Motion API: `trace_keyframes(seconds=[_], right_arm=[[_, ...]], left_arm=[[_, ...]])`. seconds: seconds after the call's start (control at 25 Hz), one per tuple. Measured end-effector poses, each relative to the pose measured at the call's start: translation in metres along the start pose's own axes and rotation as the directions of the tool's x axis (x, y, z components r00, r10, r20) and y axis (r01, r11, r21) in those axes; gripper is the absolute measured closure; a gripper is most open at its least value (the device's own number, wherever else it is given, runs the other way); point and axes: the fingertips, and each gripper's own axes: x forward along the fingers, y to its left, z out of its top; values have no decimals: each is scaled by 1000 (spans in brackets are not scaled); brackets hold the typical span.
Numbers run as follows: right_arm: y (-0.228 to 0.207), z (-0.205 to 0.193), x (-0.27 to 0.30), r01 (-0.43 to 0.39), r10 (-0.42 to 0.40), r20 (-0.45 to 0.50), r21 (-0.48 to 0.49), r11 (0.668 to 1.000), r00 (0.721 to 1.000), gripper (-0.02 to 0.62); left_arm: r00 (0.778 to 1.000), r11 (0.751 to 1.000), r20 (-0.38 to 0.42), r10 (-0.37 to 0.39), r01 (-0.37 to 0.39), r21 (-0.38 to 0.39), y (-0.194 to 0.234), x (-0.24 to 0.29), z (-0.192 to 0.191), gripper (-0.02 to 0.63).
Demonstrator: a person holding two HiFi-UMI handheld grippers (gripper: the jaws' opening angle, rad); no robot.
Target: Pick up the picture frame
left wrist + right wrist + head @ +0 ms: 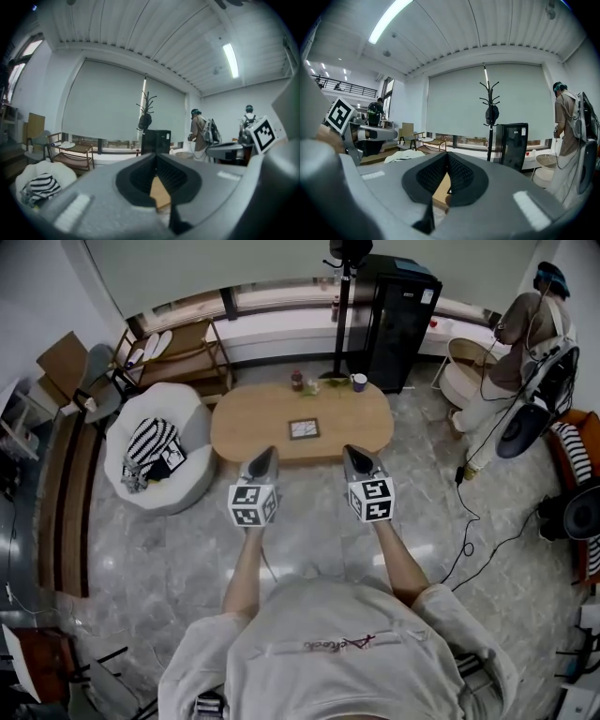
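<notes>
A small square picture frame (304, 429) lies flat near the middle of an oval wooden coffee table (253, 418). My left gripper (268, 455) hovers over the table's near edge, left of the frame, jaws shut and holding nothing. On the other side, just right of the frame, my right gripper (356, 455) also hangs at the near edge, shut and empty. In the left gripper view the left gripper (156, 157) shows only a sliver of tabletop (160, 193) past its closed tips. The right gripper (447, 157) likewise shows a strip of table (439, 190).
A cup (359, 382), a bottle (296, 381) and small items stand at the table's far edge. A white round armchair (192, 423) with a striped cloth (150, 444) sits left. A black cabinet (401, 315) and coat stand (342, 306) are behind. A person (525, 334) stands far right; cables (469, 521) cross the floor.
</notes>
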Motion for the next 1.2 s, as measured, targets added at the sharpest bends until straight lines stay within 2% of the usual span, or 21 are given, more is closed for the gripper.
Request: trace_keyframes(seconds=[0.28,0.72,1.2], right_arm=[[-3,9,36,28,-27,8,-9,1000,1000,589],[-1,-7,40,35,-36,-23,-14,999,999,589],[-18,-7,62,18,-18,-5,-10,1000,1000,589]], left_arm=[[1000,1000,18,-14,13,5,35,25,9,606],[1000,1000,-2,-19,19,-4,43,27,-4,606],[1000,1000,-6,-4,4,17,49,51,-4,606]])
